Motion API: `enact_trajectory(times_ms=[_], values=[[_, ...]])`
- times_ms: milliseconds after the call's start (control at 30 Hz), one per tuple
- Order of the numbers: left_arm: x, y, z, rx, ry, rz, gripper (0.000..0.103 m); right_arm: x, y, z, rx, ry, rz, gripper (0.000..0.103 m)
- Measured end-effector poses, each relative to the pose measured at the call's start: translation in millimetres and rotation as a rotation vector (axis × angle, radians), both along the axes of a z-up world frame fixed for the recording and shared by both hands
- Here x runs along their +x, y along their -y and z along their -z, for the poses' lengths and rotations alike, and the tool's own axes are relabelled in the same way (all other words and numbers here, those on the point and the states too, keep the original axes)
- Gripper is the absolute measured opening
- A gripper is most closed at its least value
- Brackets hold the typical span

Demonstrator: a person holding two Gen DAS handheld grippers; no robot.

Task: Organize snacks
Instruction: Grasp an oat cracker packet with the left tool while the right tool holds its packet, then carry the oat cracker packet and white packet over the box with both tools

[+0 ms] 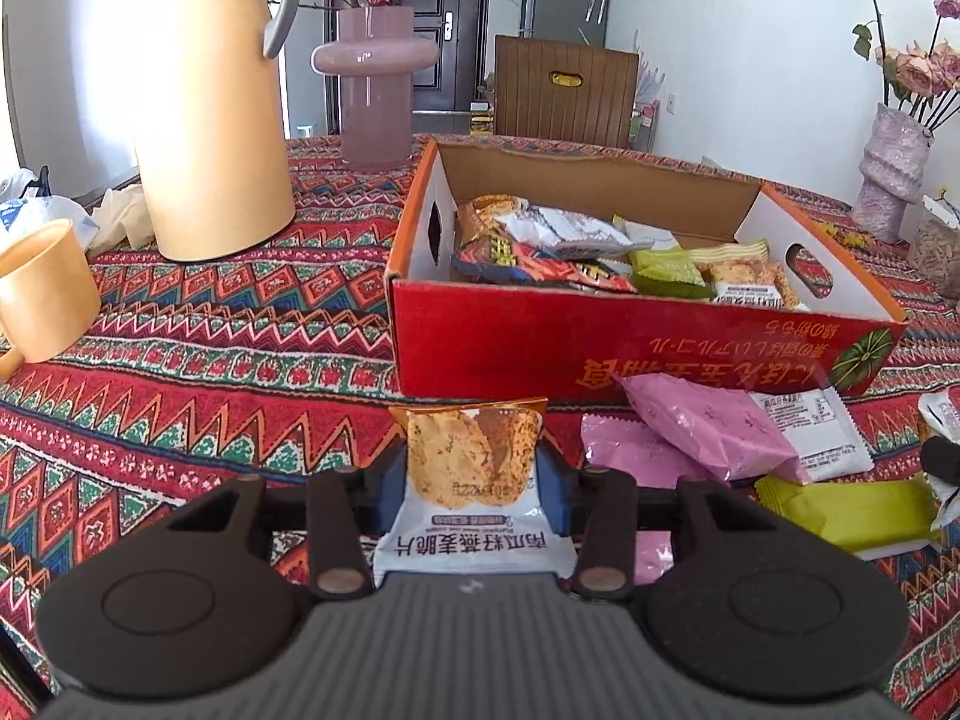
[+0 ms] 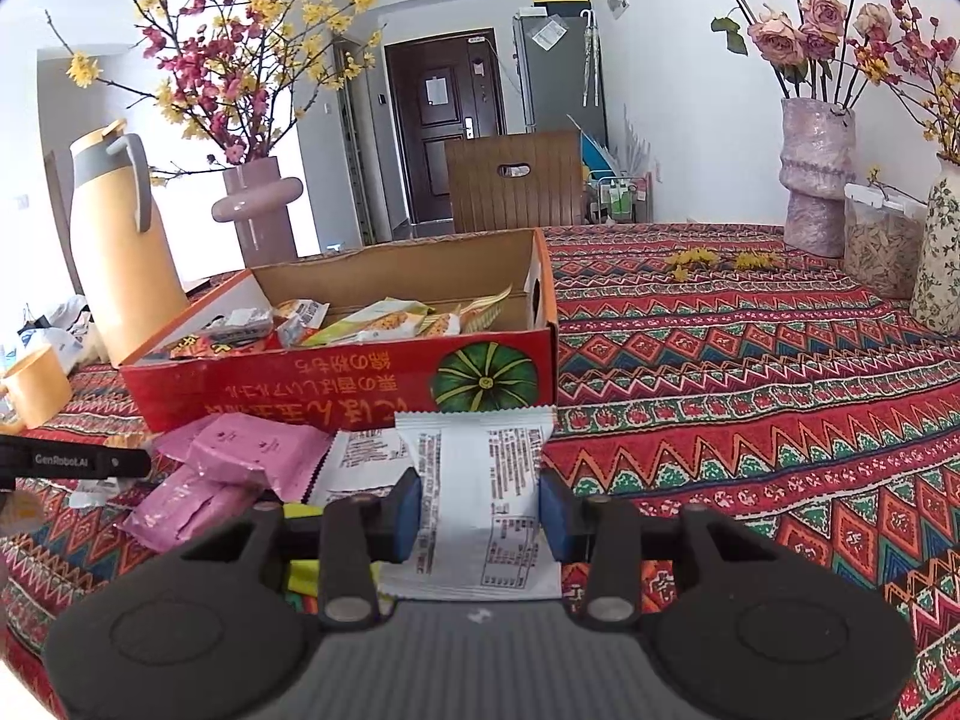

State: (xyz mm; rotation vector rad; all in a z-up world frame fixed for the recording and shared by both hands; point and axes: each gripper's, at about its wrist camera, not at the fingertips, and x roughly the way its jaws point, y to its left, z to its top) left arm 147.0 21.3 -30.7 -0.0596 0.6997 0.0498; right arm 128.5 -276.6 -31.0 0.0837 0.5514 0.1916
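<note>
Two grippers, one snack packet each

Left gripper (image 1: 474, 480) pinches an oat-crisp packet (image 1: 471, 462); right gripper (image 2: 480, 510) pinches a white packet (image 2: 480, 480). Red box (image 1: 630, 348) sits just behind. Pink packets (image 1: 702, 432), maybe three, and one green packet (image 1: 840, 510) lie beside.
</note>
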Motion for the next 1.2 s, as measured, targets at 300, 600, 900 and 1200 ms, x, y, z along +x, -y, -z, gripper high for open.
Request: enact_trajectory(times_ms=[300, 600, 900, 1200], values=[[-4.7, 4.2, -33.7, -0.008, 0.104, 0.02, 0.045, 7.5, -6.5, -18.4, 0.0, 0.06, -0.012, 0.04], [4.5, 18.3, -62.9, -0.004, 0.187, 0.053, 0.045, 27.4, -17.5, -38.9, 0.004, 0.12, -0.033, 0.04], [21.8, 32.6, -79.1, -0.005, 0.231, 0.072, 0.045, 53.3, -30.5, -50.1, 0.011, 0.145, -0.057, 0.04], [44.6, 39.4, -83.5, -0.006, 0.25, 0.08, 0.045, 78.6, -38.4, -56.1, 0.013, 0.161, -0.067, 0.04]])
